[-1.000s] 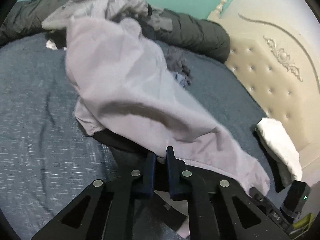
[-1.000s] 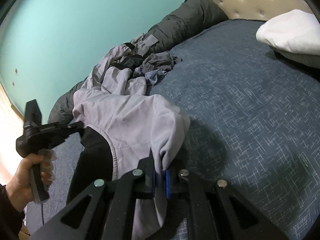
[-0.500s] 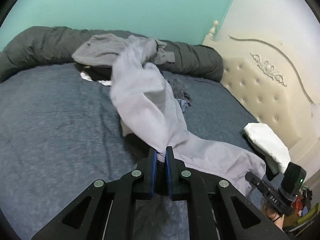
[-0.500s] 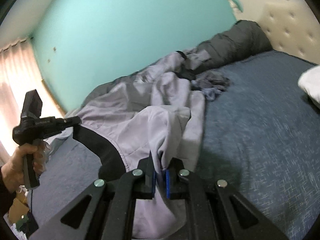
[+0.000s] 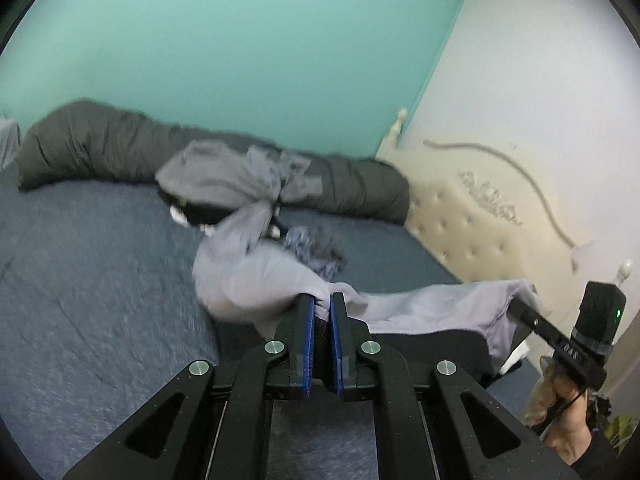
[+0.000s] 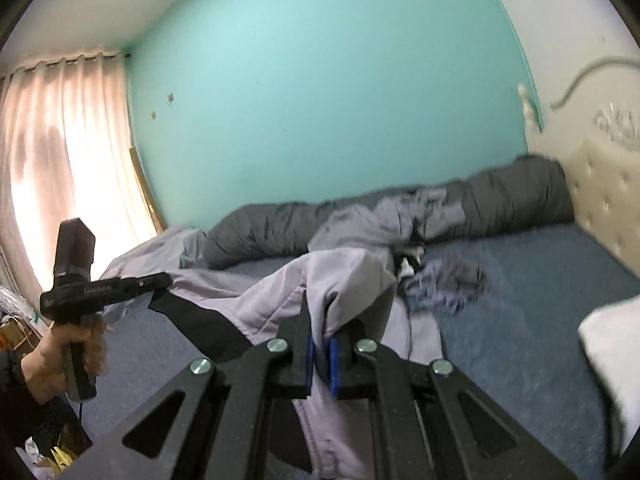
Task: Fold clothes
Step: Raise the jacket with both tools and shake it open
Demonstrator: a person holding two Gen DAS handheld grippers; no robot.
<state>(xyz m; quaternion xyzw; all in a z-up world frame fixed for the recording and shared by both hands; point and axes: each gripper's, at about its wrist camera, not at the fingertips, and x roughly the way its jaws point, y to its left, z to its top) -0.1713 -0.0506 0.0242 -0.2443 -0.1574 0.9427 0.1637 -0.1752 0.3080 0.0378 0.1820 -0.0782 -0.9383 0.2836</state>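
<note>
Spanning both tools, the lilac garment (image 5: 420, 304) hangs as a taut band above the bed (image 5: 100, 300), one end in each gripper. The left gripper (image 5: 322, 312) has its blue-padded jaws nearly closed, with lilac cloth and a dark trim pinched between them; the right gripper (image 6: 320, 320) is likewise closed down on a fold of the same cloth, which drapes over its tips and falls below them. From the left wrist view the held edge runs rightward to the other tool, whose black body (image 5: 576, 344) and holding hand (image 5: 564, 408) show near the bed's headboard-side edge. From the right wrist view it runs leftward to the left tool (image 6: 100, 288), gripped by a hand (image 6: 68, 356) toward the curtain (image 6: 60, 160) side. So the garment's long axis between the grips lies roughly parallel to the near edge of the bed, with the loose body trailing away from both tools toward the far edge, where it runs toward a heap of other clothes (image 5: 240, 176) resting against the rolled dark duvet (image 5: 100, 144). A crumpled blue-grey piece (image 5: 316, 252) lies on the bed just beyond the trailing cloth. Neither arm looks clearly nearer the free end. Both views are motion-blurred, so the garment's type and its far hem cannot be made out. Judgement: whichever way the cloth goes next, the span between the grips sets the line.
</note>
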